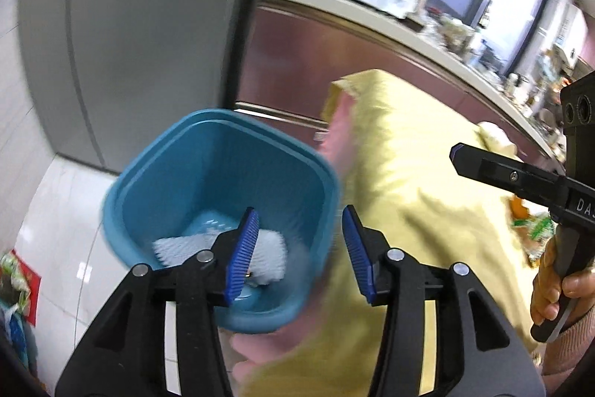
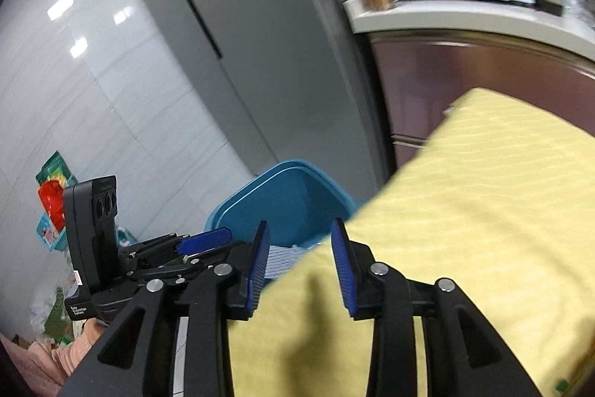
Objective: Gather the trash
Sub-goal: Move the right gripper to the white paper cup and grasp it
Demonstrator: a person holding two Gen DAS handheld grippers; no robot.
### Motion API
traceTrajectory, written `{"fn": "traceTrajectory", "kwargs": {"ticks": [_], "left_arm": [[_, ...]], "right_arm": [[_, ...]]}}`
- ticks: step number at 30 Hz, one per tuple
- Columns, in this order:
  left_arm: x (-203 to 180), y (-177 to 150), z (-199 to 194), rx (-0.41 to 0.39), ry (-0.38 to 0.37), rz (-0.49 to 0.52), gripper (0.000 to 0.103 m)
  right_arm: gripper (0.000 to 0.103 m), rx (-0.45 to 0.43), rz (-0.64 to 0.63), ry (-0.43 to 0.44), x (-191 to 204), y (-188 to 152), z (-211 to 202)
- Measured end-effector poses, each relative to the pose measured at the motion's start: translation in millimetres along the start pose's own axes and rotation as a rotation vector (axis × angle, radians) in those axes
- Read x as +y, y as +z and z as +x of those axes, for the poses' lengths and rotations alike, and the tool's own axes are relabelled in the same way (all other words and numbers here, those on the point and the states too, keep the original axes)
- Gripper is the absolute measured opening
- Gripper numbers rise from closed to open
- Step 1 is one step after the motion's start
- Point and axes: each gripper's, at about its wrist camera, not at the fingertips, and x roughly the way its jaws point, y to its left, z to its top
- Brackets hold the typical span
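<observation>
Both my grippers — left gripper, right gripper — hang part-open, jaws empty, above the blue plastic bin holding white crumpled trash; next, fetching more.

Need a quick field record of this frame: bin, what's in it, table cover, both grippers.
bin: blue plastic bin on the floor beside the table
bin contents: white ribbed item at the bottom
table cover: yellow cloth
left gripper: open, nothing between its jaws, above the bin's near edge
right gripper: open, empty, over the cloth's edge
</observation>
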Motion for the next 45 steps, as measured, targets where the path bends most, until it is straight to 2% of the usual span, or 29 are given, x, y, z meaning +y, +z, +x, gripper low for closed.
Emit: {"fn": "traceTrajectory", "kwargs": {"ticks": [5, 7, 11, 17, 20, 21, 26, 32, 34, 38, 45], "left_arm": [[-54, 0, 3, 0.005, -0.094, 0.099, 0.048], [-75, -1, 4, 0.009, -0.128, 0.137, 0.048], [-116, 0, 10, 0.022, -0.191, 0.201, 0.048], [-181, 6, 28, 0.048, -0.293, 0.289, 0.051], [-212, 7, 36, 0.062, -0.329, 0.331, 0.052], [-225, 7, 39, 0.069, -0.344, 0.349, 0.053], [-264, 12, 55, 0.097, -0.397, 0.401, 0.056], [-285, 20, 79, 0.157, -0.451, 0.404, 0.058], [-289, 22, 86, 0.177, -0.469, 0.401, 0.058], [-298, 24, 97, 0.206, -0.475, 0.411, 0.059], [-310, 27, 111, 0.252, -0.506, 0.423, 0.063]], "right_arm": [[0.034, -0.065, 0.028, -0.072, -27, -9, -54], [0.038, -0.086, 0.040, -0.102, -38, -13, -73], [0.040, -0.127, 0.057, -0.178, -61, -17, -110], [0.051, -0.179, 0.103, -0.286, -102, -13, -151], [0.055, -0.183, 0.125, -0.329, -120, -14, -167], [0.059, -0.176, 0.143, -0.351, -130, -12, -171], [0.063, -0.127, 0.224, -0.402, -179, 2, -176], [0.070, -0.053, 0.327, -0.433, -222, 24, -157], [0.073, -0.018, 0.350, -0.421, -233, 29, -148], [0.074, 0.026, 0.398, -0.437, -248, 36, -130], [0.079, 0.107, 0.488, -0.497, -271, 37, -101]]}}
